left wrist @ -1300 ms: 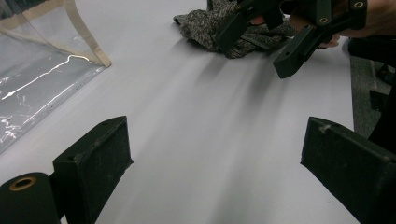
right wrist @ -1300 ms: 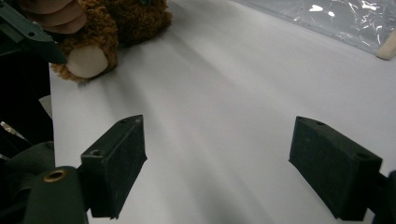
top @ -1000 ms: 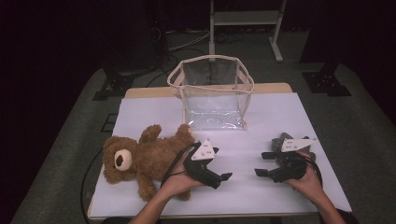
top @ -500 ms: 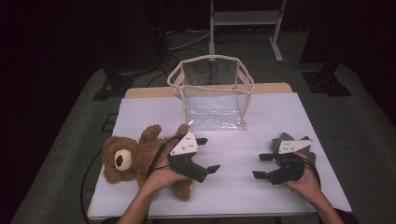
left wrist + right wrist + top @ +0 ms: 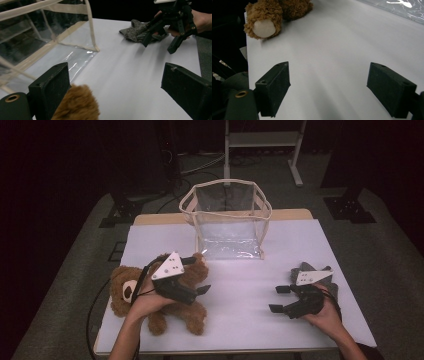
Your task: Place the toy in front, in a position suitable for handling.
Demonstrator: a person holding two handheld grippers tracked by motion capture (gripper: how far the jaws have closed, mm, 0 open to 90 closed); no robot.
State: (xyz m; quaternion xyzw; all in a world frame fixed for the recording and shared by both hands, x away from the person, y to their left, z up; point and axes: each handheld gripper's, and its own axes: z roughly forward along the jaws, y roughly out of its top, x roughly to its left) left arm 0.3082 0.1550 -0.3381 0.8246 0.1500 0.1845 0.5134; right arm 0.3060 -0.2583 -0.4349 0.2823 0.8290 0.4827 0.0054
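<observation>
Brown plush teddy bear [image 5: 150,295] lies near the table's front-left corner, outside the clear bag [image 5: 227,220] standing at the back edge. Left gripper [image 5: 197,275] hovers over the bear, jaws wide apart, gripping nothing; fur shows beside one jaw. Right gripper [image 5: 277,299] sits open and empty by a grey cloth [image 5: 320,275]. Judgement: grasp not yet made; loading remains.

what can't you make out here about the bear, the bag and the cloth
- Bear: in the high view the left gripper and hand cover its belly; in the left gripper view the bottom edge crops it to a fur tuft.
- Cloth: the right gripper hides part of it in the high view.
- Bag: the left gripper view's edge cuts off its far side.
</observation>
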